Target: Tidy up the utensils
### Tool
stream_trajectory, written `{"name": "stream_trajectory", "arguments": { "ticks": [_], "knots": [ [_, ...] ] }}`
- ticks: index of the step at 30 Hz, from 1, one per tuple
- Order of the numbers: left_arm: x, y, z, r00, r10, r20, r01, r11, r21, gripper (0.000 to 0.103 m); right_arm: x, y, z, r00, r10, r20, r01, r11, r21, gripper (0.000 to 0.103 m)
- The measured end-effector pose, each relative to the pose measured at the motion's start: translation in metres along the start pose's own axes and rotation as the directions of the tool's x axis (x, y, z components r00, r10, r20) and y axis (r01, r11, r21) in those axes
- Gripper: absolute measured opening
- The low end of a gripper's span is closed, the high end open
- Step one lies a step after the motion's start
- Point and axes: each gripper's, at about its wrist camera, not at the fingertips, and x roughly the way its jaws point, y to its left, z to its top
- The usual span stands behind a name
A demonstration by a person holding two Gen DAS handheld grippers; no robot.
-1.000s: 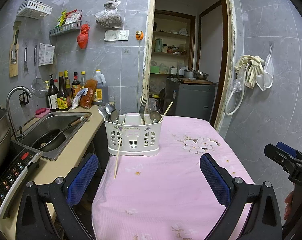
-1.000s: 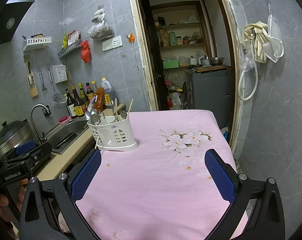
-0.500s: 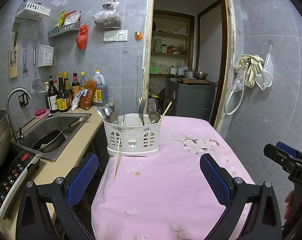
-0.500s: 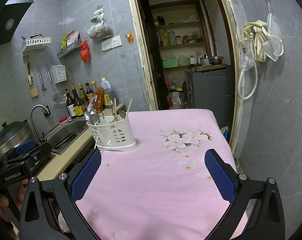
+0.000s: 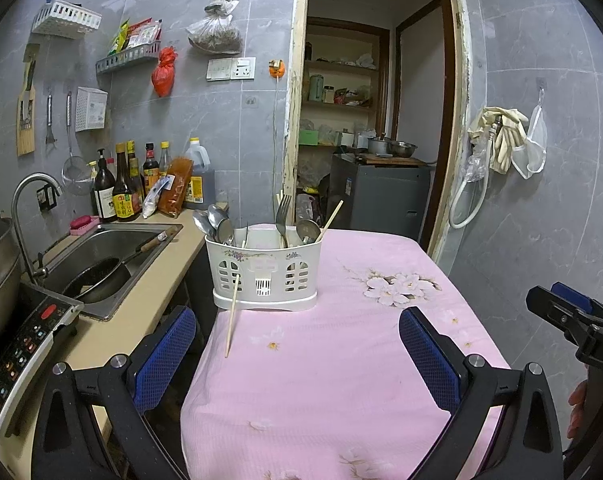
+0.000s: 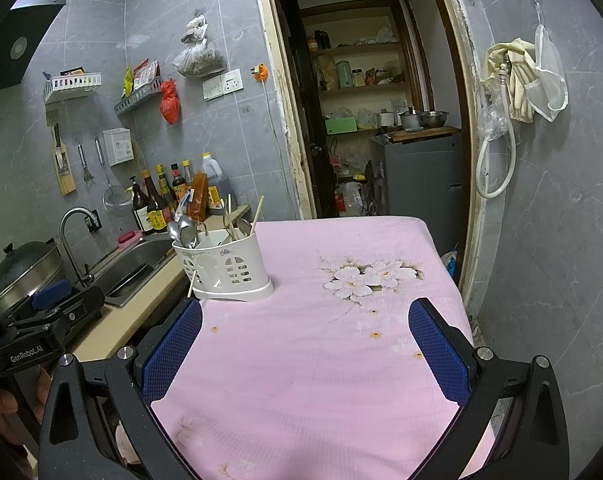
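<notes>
A white plastic utensil caddy (image 5: 264, 276) stands at the far left of the pink-clothed table (image 5: 341, 380); it also shows in the right wrist view (image 6: 225, 270). It holds spoons (image 5: 217, 222), a fork (image 5: 282, 216) and a chopstick (image 5: 329, 216). One loose chopstick (image 5: 232, 316) leans against the caddy's front with its tip on the cloth. My left gripper (image 5: 297, 354) is open and empty, held back from the caddy. My right gripper (image 6: 305, 350) is open and empty above the table's near part.
A counter at the left holds a sink (image 5: 113, 256) with a pan, sauce bottles (image 5: 121, 196) and an induction cooker (image 5: 17, 344). An open doorway (image 5: 373, 128) lies behind the table. A tiled wall with hanging gloves (image 5: 501, 136) is at the right.
Both grippers stay open and nearly still. The left view has shifted very slightly; the caddy and leaning chopstick have not moved.
</notes>
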Motion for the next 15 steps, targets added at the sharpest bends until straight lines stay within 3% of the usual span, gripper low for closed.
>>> {"name": "stream_trajectory", "arguments": {
  "ticks": [15],
  "knots": [
    [0.011,0.015,-0.003,1.0,0.019,-0.025,-0.019,1.0,-0.017,0.103,0.008,-0.001,-0.006,1.0,0.001,-0.018,-0.001,1.0,-0.002,0.102]
  ]
}}
